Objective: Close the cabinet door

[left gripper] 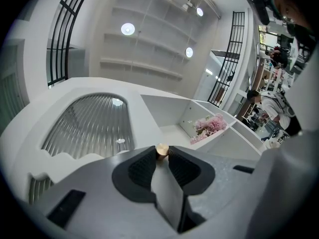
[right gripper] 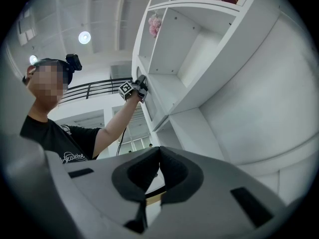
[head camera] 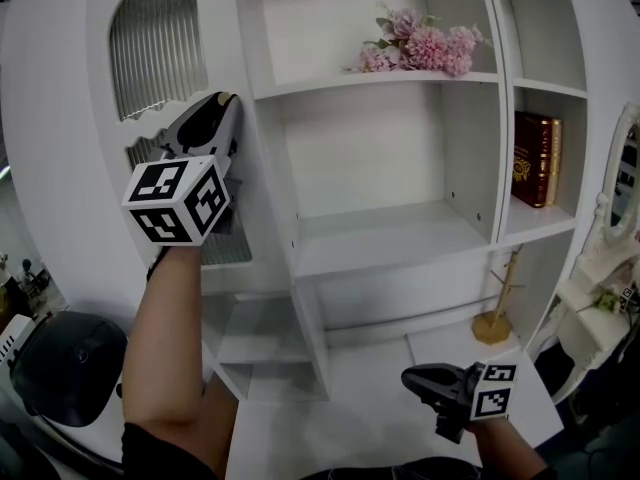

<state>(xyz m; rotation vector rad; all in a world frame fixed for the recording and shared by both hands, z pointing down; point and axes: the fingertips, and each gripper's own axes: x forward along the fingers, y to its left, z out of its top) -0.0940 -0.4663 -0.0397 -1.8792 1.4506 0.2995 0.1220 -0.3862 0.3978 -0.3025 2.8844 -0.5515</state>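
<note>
Brass knob (left gripper: 162, 150) is clamped by left gripper (left gripper: 162, 154). Cabinet door (head camera: 70, 168), long axis upright, extends to its left. Right gripper (right gripper: 158, 159) is held closed, empty.

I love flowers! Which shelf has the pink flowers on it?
The upper middle shelf holds the pink flowers. The shelf below it is bare, and the narrow right-hand shelf holds a dark red book.

Showroom-like hall: white shelving (head camera: 390, 240), railings (left gripper: 228, 66), ceiling spotlights (left gripper: 127, 29).
</note>
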